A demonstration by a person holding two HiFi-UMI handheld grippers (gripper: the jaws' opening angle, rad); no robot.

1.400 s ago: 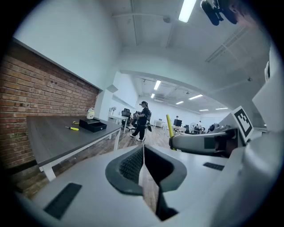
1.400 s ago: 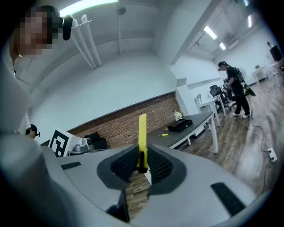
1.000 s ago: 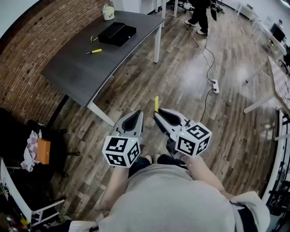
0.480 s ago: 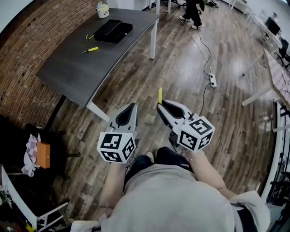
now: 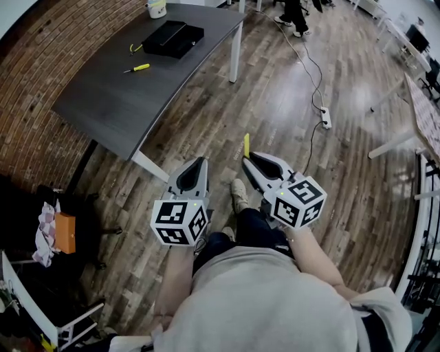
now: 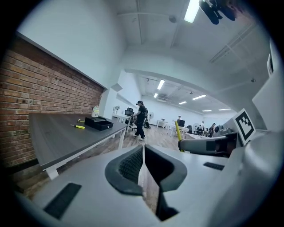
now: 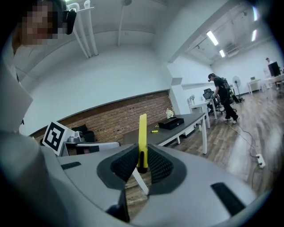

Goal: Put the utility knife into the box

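A yellow utility knife [image 5: 246, 144] sticks up from my right gripper [image 5: 246, 159], which is shut on its lower end; in the right gripper view the knife [image 7: 142, 131] stands upright between the ribbed pads. The black box [image 5: 173, 38] lies at the far end of a dark grey table [image 5: 117, 103], far ahead and to the left of both grippers. It also shows small in the left gripper view, box [image 6: 98, 123], and in the right gripper view, box [image 7: 171, 123]. My left gripper [image 5: 194, 168] is held beside the right one, shut with nothing in it [image 6: 143, 148].
A yellow-handled screwdriver [image 5: 137, 68] and a white cup [image 5: 157, 8] sit on the table near the box. A power strip with cable [image 5: 325, 118] lies on the wooden floor ahead. Another person [image 5: 292, 14] stands beyond the table. A white table [image 5: 412, 117] is at right.
The view has shifted forward over the floor and the table sits slightly nearer. A shoe now shows between the grippers. The right gripper still holds the knife; the left stays shut.
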